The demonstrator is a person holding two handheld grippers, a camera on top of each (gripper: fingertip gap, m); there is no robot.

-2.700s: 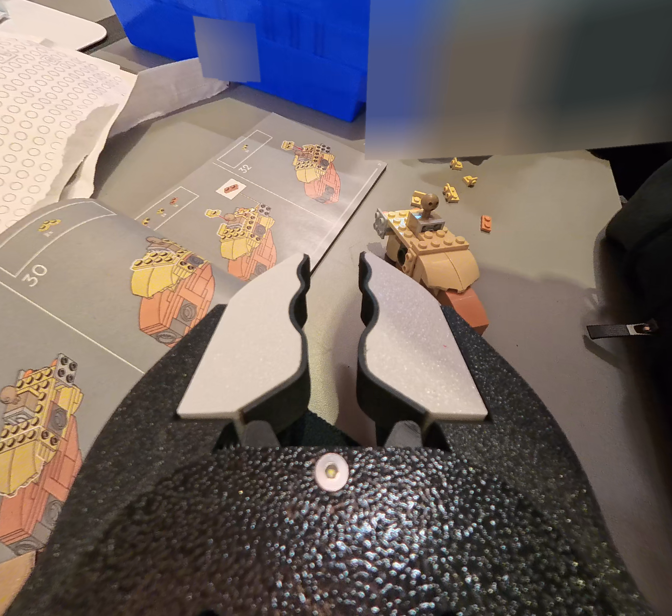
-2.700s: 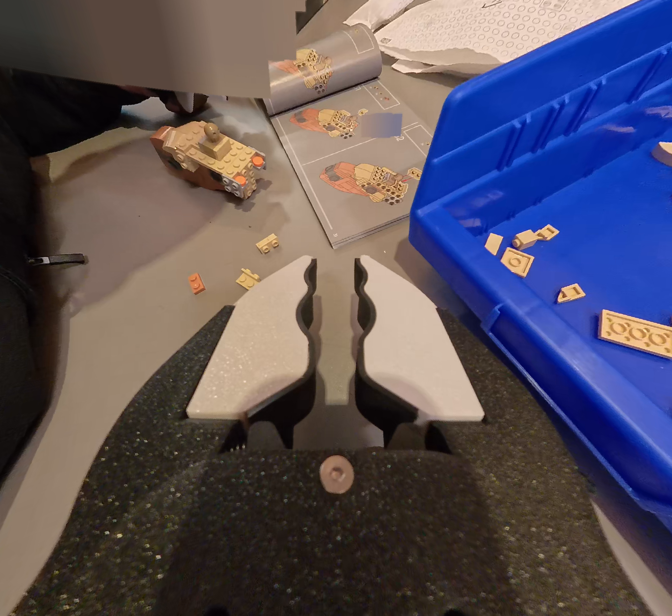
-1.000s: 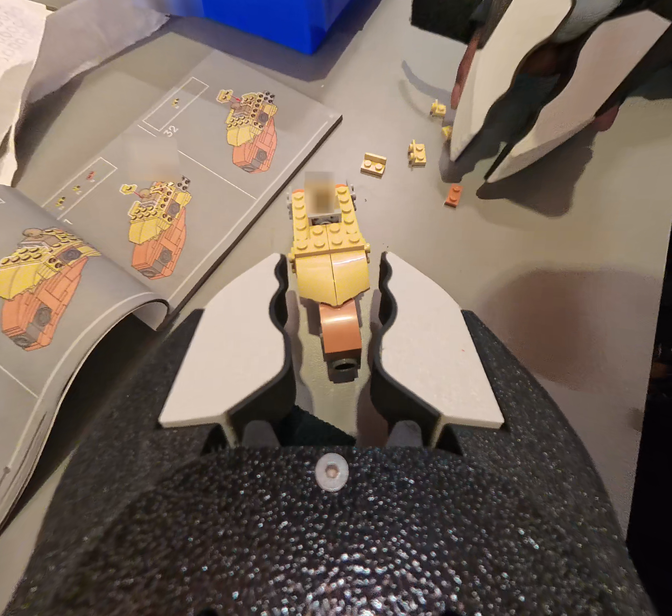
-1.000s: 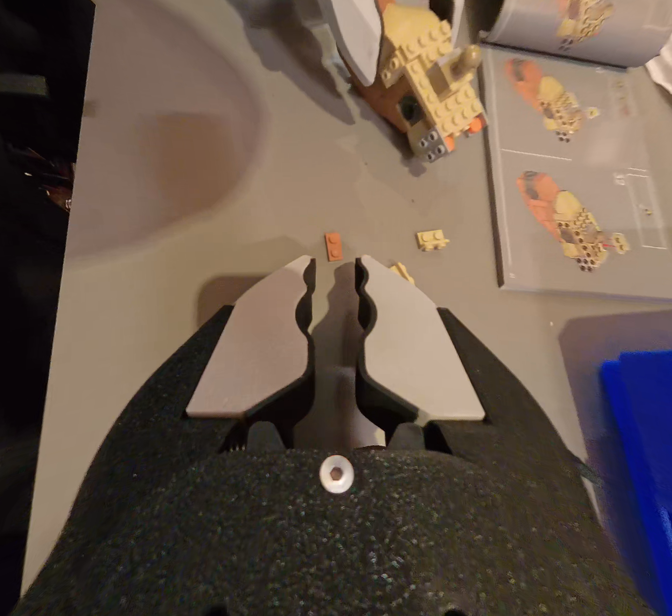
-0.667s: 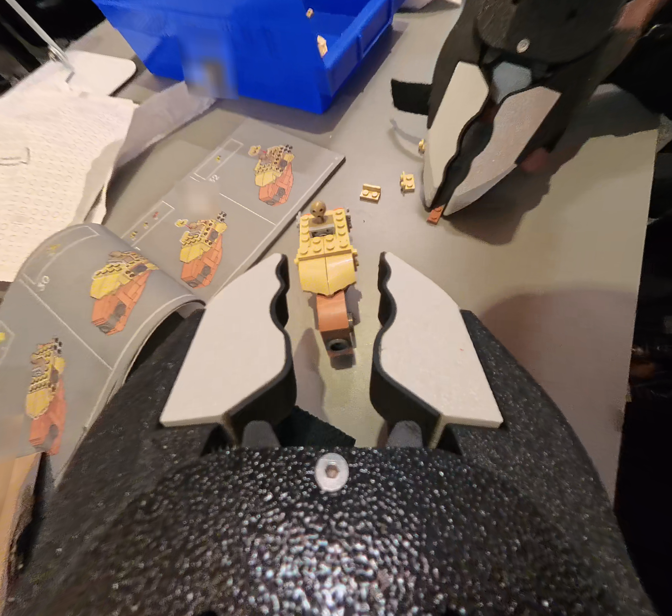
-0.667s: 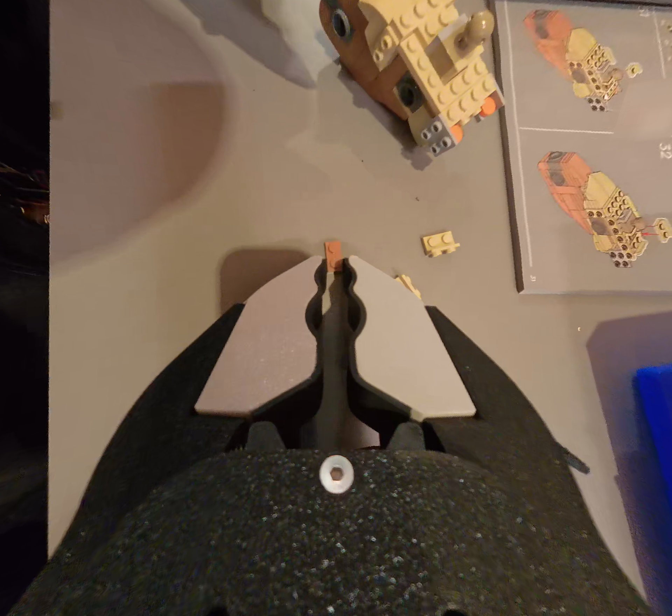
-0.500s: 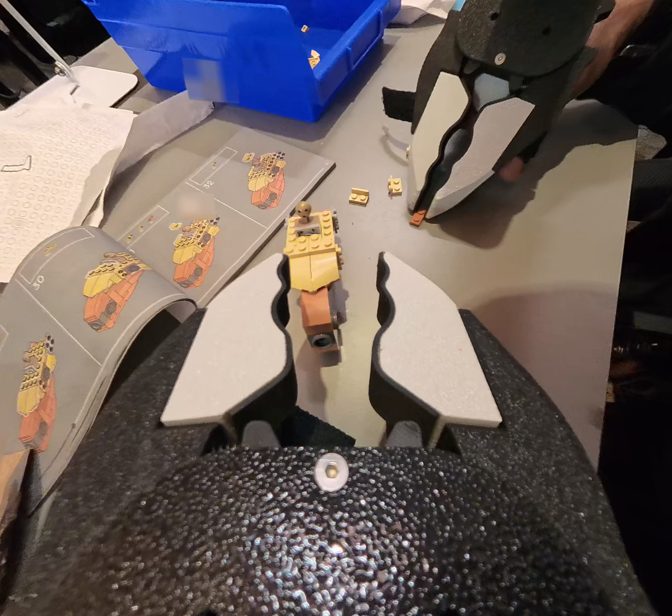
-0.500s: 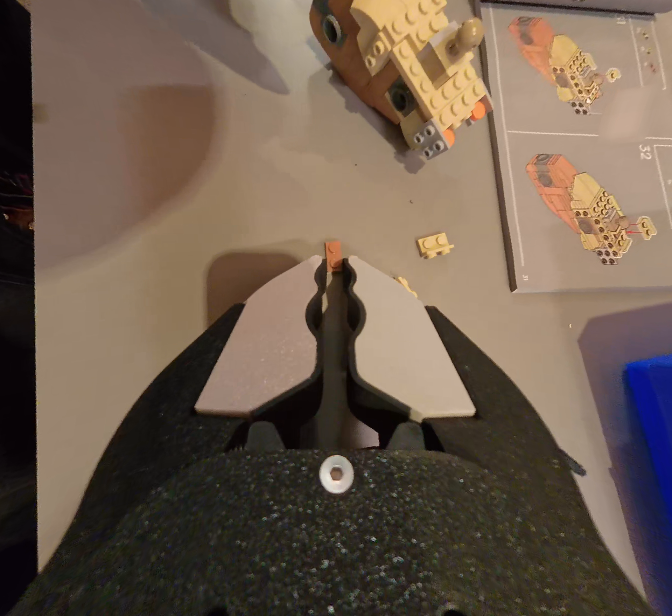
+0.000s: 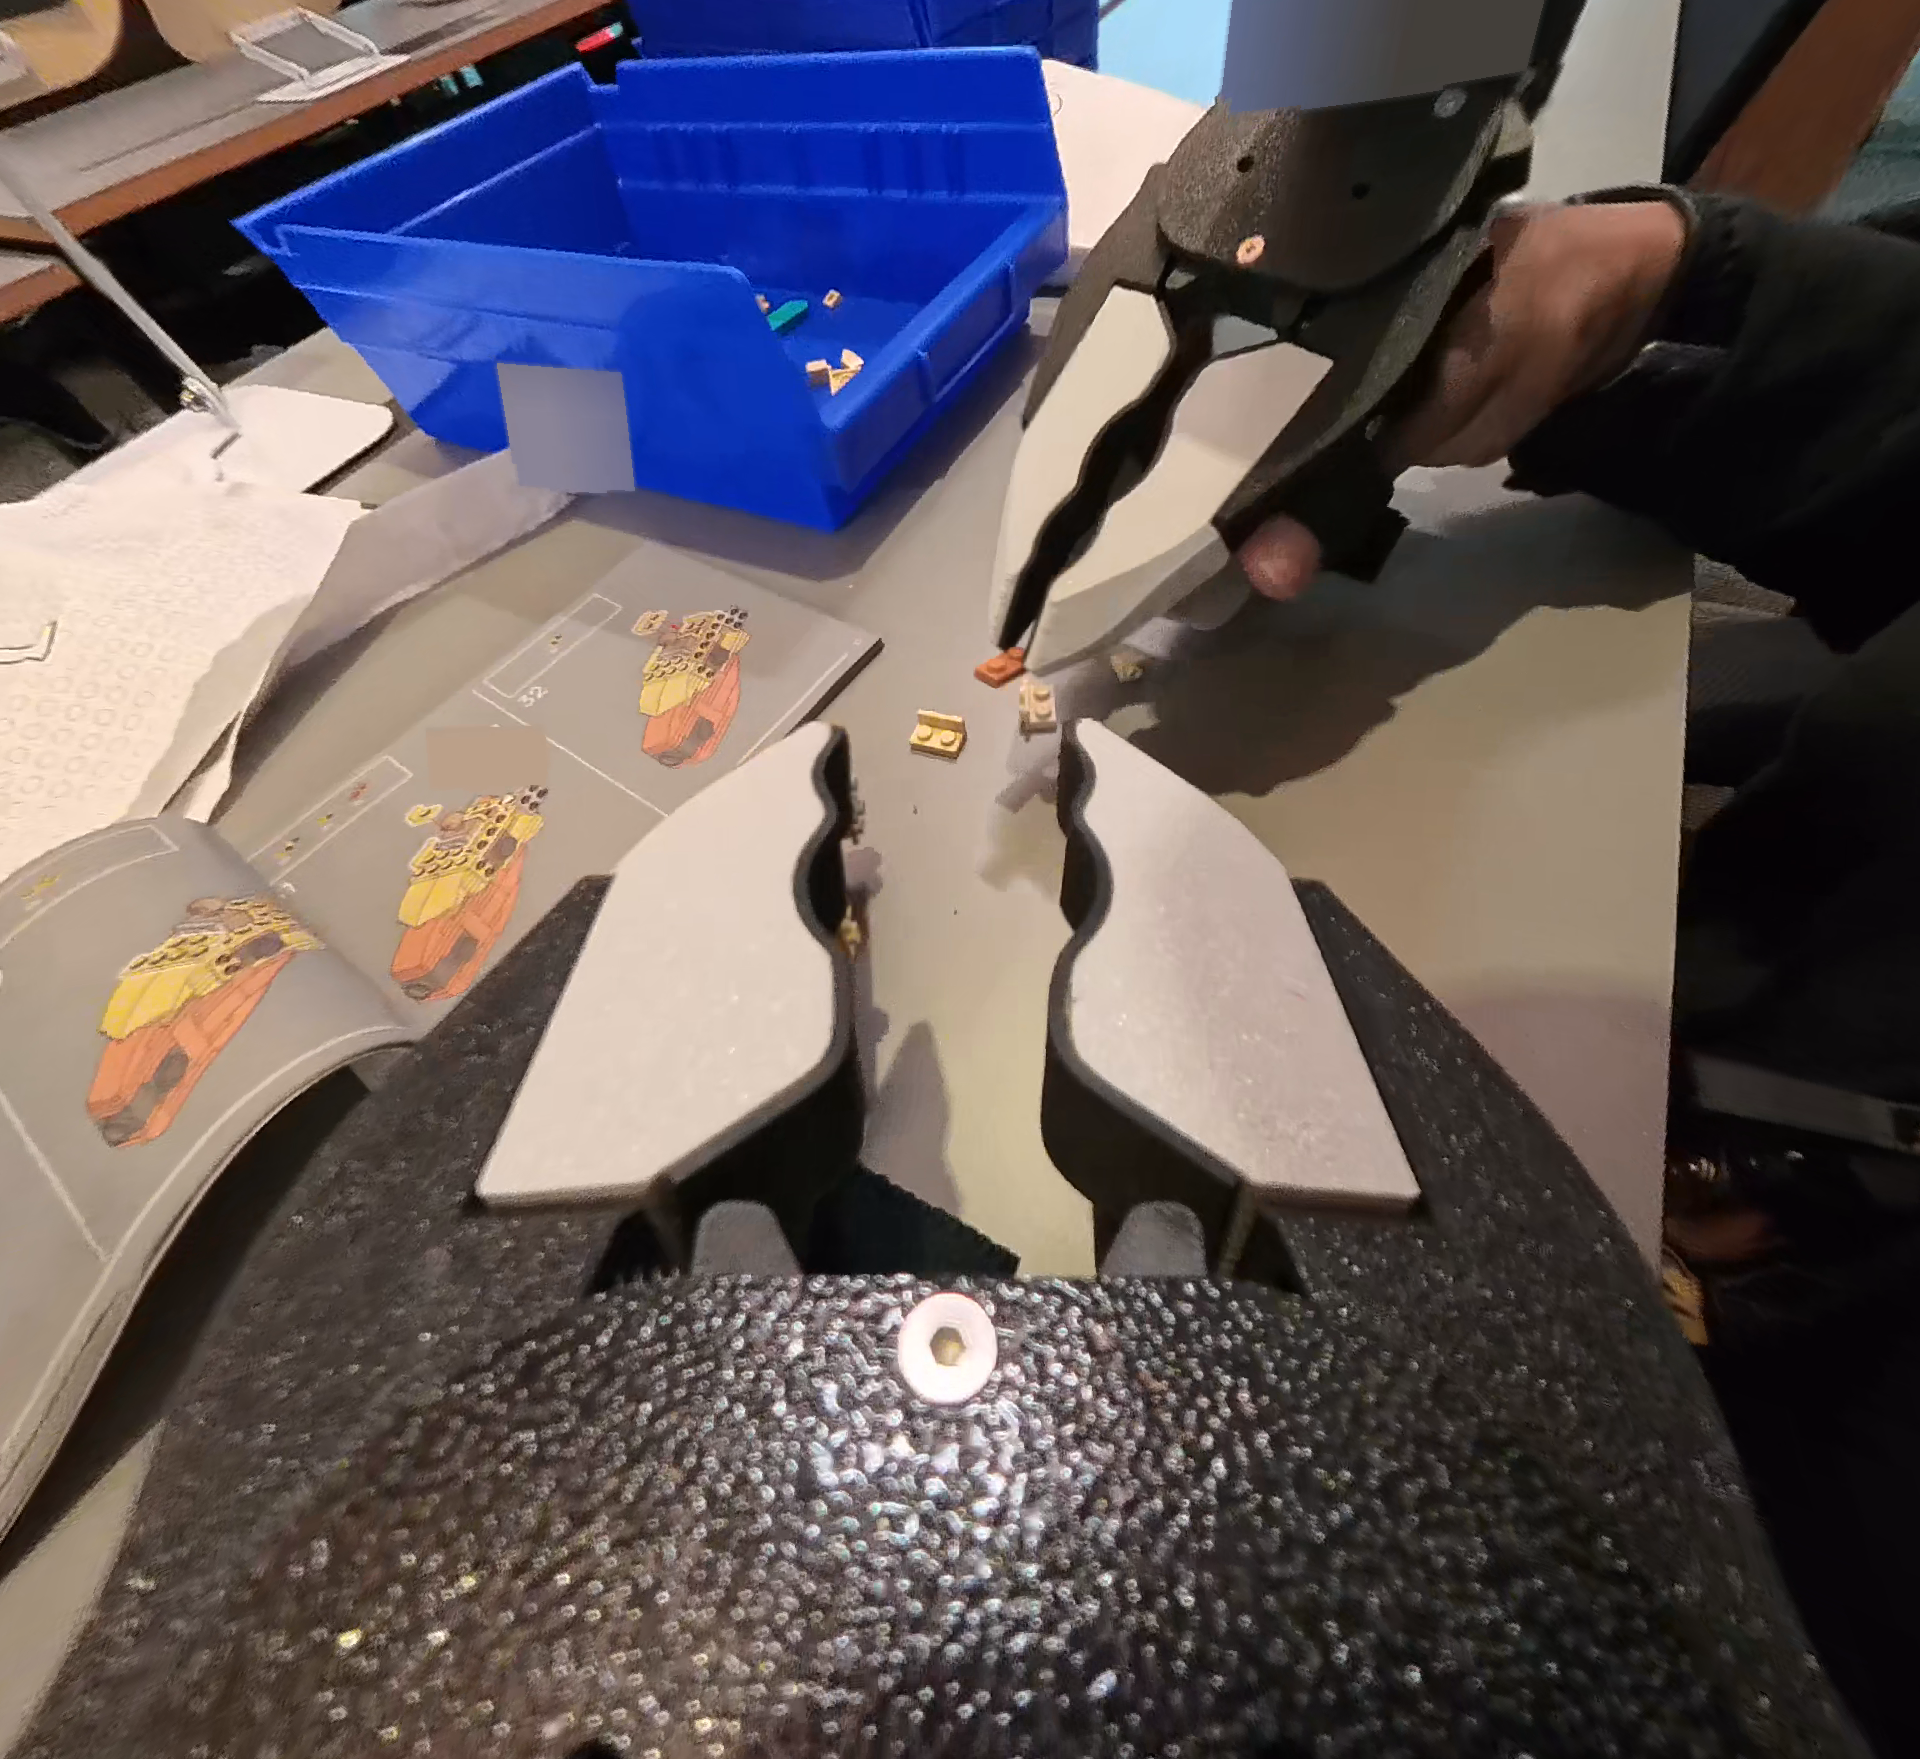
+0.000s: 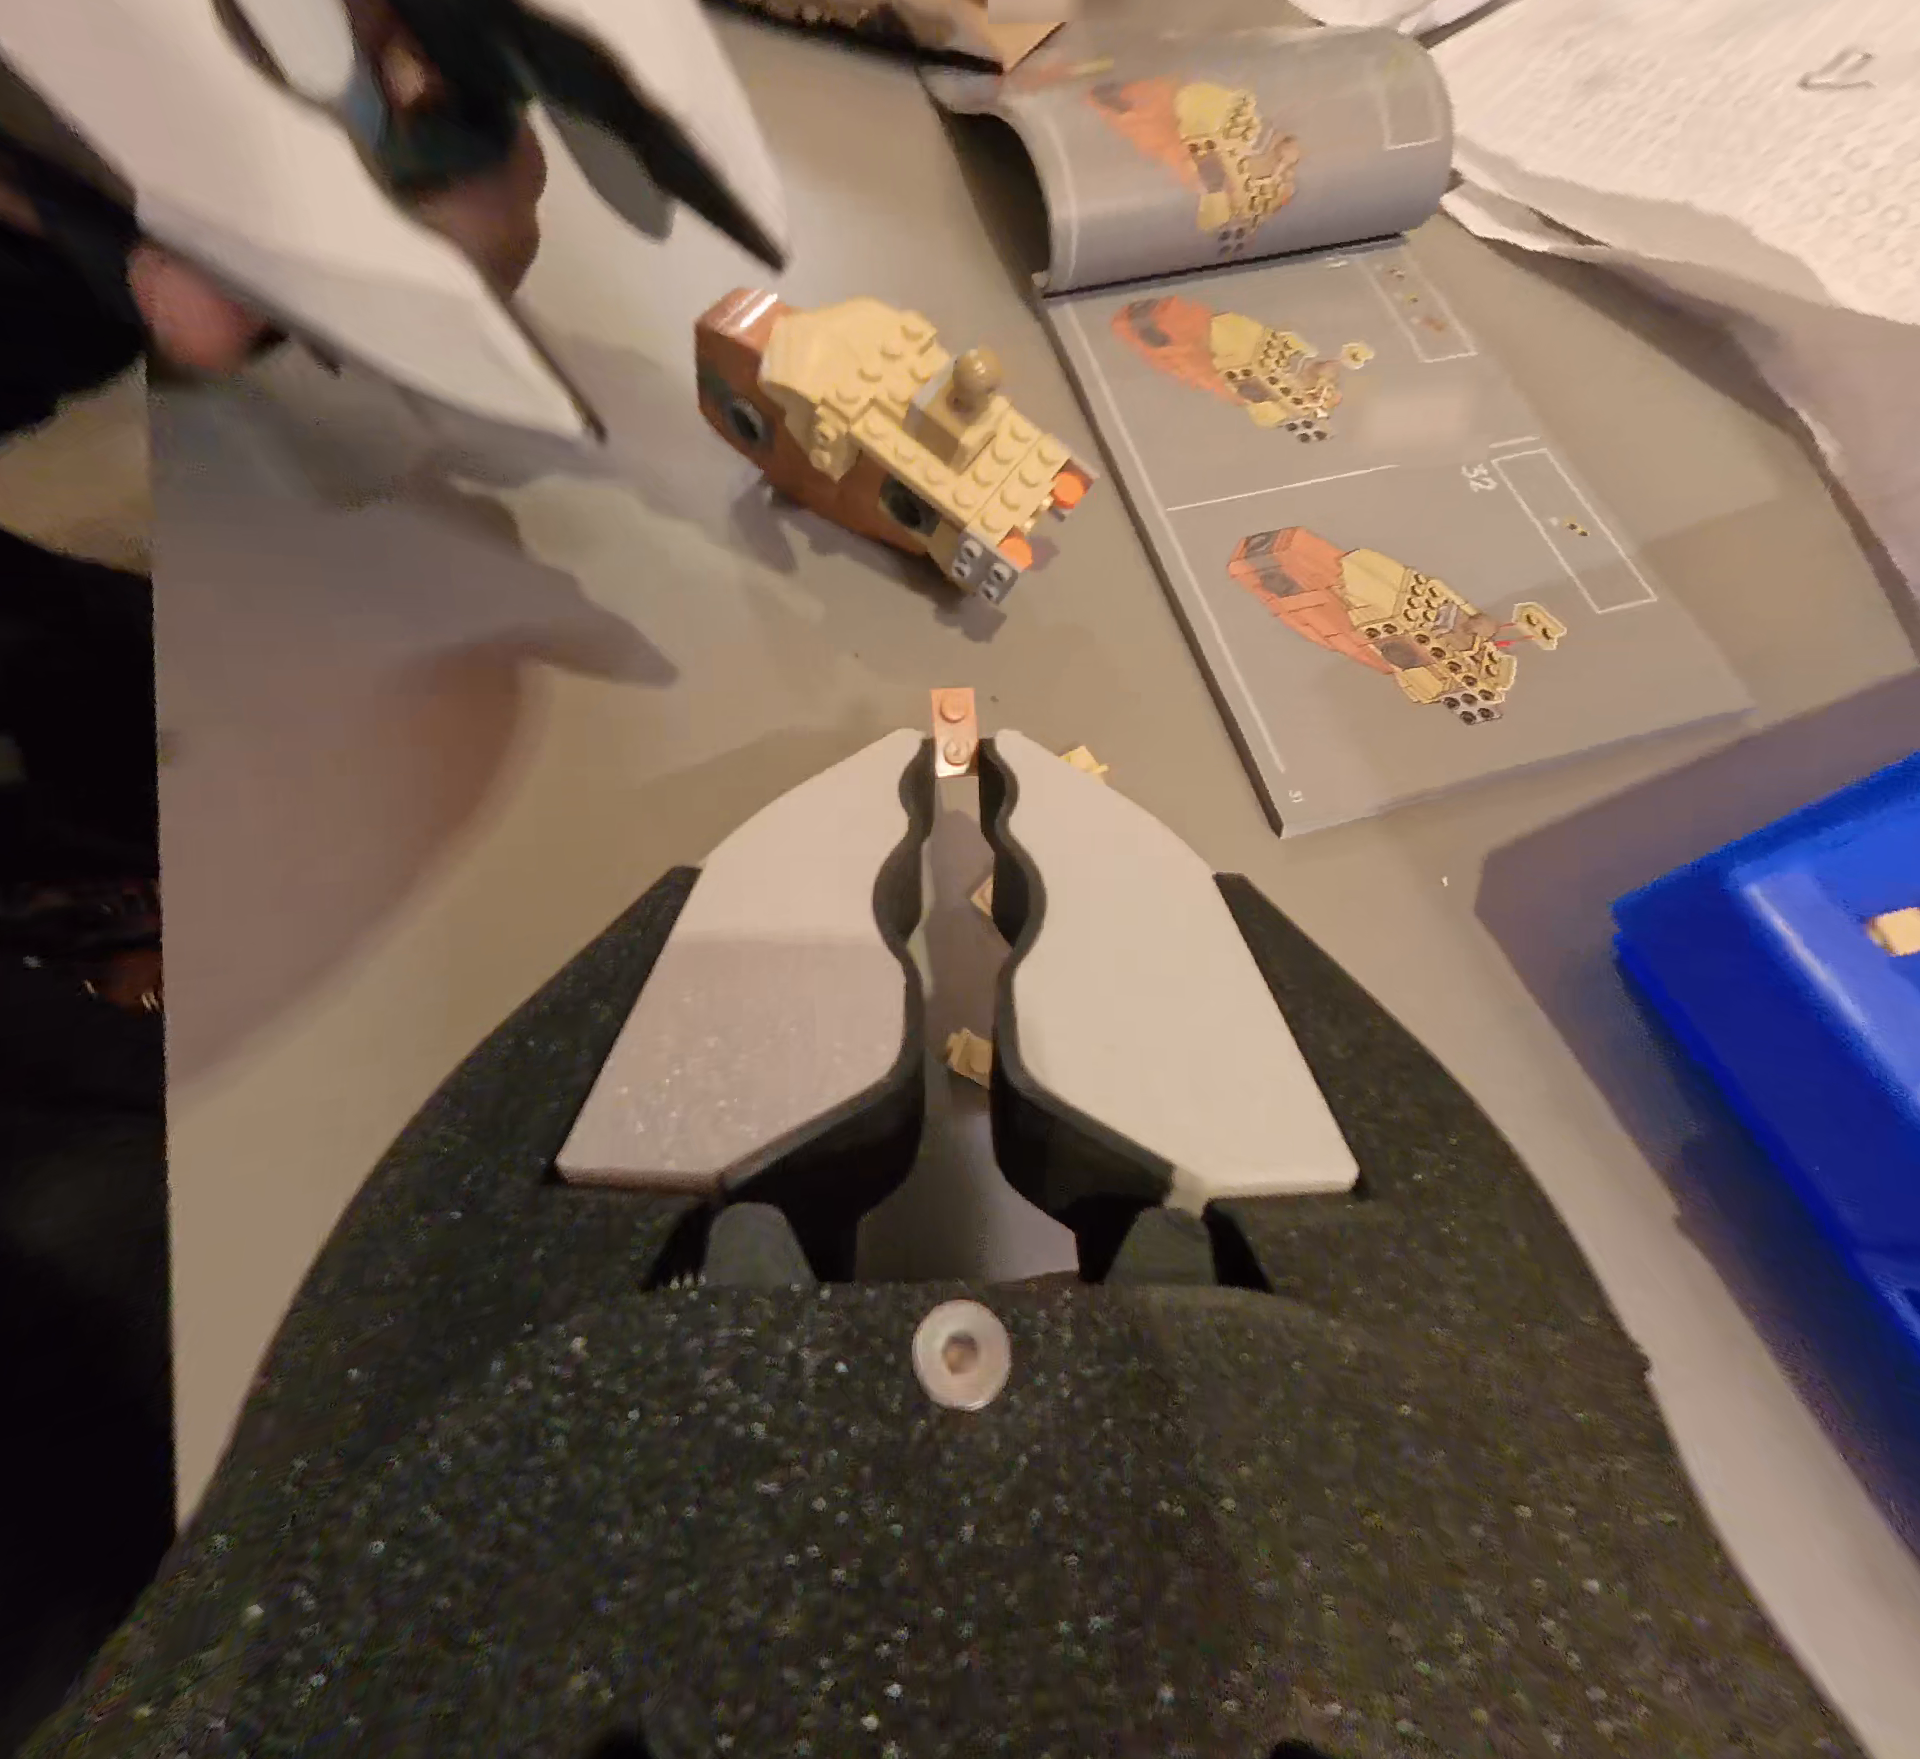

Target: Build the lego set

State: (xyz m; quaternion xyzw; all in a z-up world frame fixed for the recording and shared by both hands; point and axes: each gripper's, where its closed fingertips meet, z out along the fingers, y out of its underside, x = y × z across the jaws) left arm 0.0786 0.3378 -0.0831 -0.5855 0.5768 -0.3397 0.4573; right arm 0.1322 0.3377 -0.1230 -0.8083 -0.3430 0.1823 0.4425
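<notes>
The tan and brown lego model rests on the grey table, free of both grippers. It does not show in the left wrist view. My right gripper is shut on a small orange plate, pinched at the fingertips close to the table. It also shows in the left wrist view with the orange plate at its tips. My left gripper is open and empty above the table. In the right wrist view it hovers up and left of the model.
Loose tan plates lie by the right gripper's tips. The open instruction booklet lies beside the model. A blue bin with several pieces stands behind. Paper towels lie at the left. The table edge runs on the right. There is about 7 cm between the tips of the two grippers.
My left gripper has lifted up and back off the model, which has left its view. My right gripper has closed onto the orange plate and pinches it.
</notes>
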